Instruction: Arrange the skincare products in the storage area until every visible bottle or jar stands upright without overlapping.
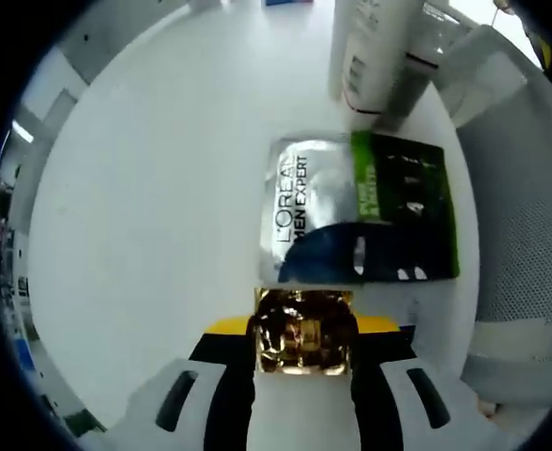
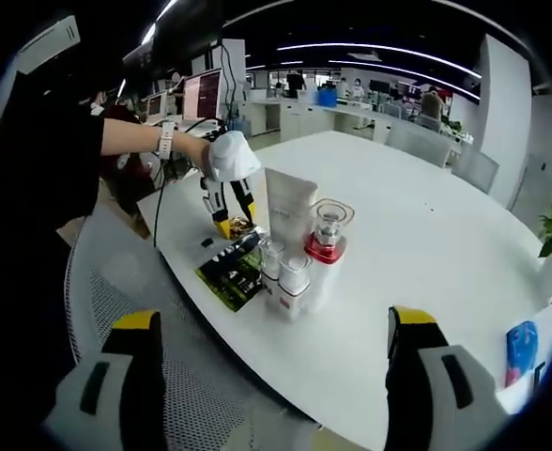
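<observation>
Left gripper (image 1: 302,362) pinches a gold foil packet (image 1: 303,331) over the white table (image 1: 154,225).
Right gripper (image 2: 267,376) jaws spread wide; L'Oreal Men Expert sachet (image 1: 360,211) lies flat beside 1 white tube (image 1: 370,52).

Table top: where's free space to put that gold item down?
Bare white table lies to the left of the L'Oreal sachet in the left gripper view. The left claw holds the gold packet. The bottle cluster beyond the sachet is crowded.
</observation>
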`<state>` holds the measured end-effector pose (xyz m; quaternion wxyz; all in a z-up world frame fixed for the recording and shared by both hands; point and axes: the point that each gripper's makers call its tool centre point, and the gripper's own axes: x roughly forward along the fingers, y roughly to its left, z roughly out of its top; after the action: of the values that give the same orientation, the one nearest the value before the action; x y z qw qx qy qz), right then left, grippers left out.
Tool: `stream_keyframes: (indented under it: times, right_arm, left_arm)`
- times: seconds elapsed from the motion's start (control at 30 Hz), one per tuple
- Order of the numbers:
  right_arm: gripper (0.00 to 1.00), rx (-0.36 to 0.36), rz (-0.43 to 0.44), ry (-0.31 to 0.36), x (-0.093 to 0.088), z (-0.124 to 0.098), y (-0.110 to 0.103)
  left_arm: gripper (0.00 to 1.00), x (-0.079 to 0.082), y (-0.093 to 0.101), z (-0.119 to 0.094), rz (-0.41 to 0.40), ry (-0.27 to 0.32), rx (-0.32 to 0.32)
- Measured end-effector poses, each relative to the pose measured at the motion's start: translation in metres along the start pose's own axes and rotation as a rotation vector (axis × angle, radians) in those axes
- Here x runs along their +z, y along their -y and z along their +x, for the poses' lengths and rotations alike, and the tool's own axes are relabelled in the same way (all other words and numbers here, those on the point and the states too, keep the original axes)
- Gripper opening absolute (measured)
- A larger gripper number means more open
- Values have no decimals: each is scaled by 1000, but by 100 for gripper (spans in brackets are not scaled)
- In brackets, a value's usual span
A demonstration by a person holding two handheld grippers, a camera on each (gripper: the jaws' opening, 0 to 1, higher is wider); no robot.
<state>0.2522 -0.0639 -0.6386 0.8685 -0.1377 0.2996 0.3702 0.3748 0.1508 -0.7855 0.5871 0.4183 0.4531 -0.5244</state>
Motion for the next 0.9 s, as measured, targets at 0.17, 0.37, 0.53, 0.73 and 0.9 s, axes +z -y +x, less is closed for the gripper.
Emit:
stream_keyframes:
  times: [0.17,0.37,0.53,0.73,0.9]
  right_arm:
    - [100,7,-4,3,1,0,-3]
    - [100,9,-9,-2,-1,-1,-3]
    - [100,13,-11,-10,-3,0,-4]
    - [100,15,-17,-7,-1,1,-5]
    - [100,18,-20,-9,-1,1,-6]
  left_arm:
    - [36,0,3,1,-6,5,-5]
    - [36,0,5,1,1,-1,-8]
    - [36,0,5,1,8,3,-10]
    - [36,0,6,1,27,6,-8]
    - [37,0,5,1,26,12,-2]
